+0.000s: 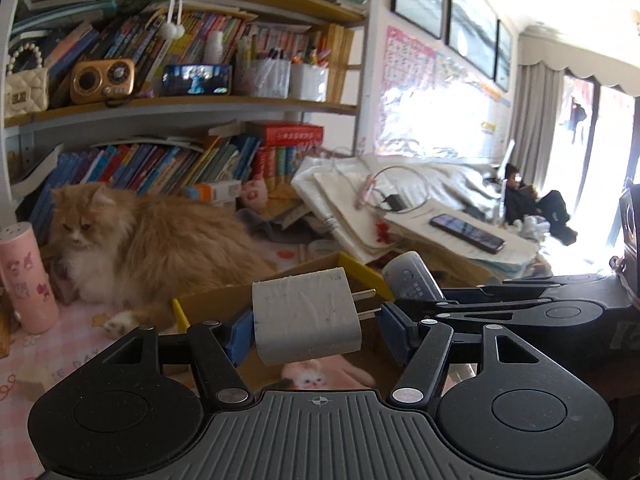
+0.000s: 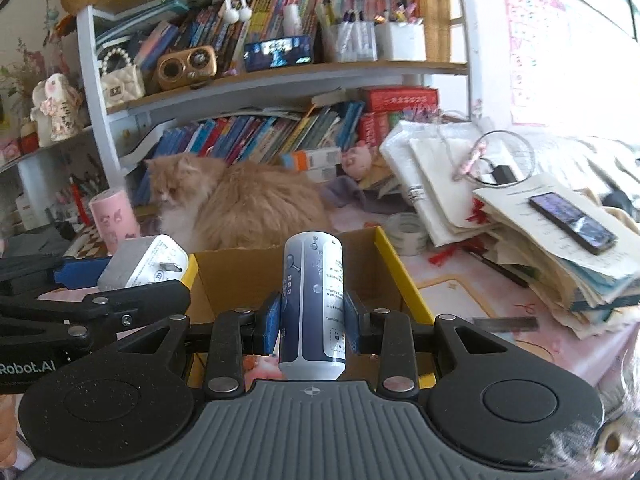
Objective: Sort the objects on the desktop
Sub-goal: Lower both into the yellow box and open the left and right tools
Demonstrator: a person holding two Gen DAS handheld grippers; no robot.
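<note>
Midway through the sorting, by the look of it: both grippers loaded and hovering at an open cardboard box (image 2: 304,276) with yellow-edged flaps, standing on a pink patterned surface (image 2: 460,280). Inside the box, only a pink plush item (image 1: 320,376) visible at the bottom; the rest of its contents hidden. Still loose around it: a roll of tape (image 2: 408,232) just right of the box, a pink cylindrical container (image 2: 114,218) to the left, a dark phone (image 2: 572,228) lying on a slumped stack of papers (image 2: 560,256) at the right, and a cable coiled behind it. Probably much left to sort. Left gripper (image 1: 316,328) partly spread, with a white plug-in charger (image 1: 306,316) resting against the left blue pad; prongs pointing toward the right pad with a small gap showing, so true grip uncertain. Charger held above the box's left edge. Right gripper (image 2: 312,316) narrowed onto a white-and-navy cylindrical bottle (image 2: 314,304), blue pads pressed against both its sides, bottle upright over the box opening. Directly behind the box, a fluffy orange cat (image 2: 236,204) lying in front of a crowded bookshelf (image 2: 280,76).
</note>
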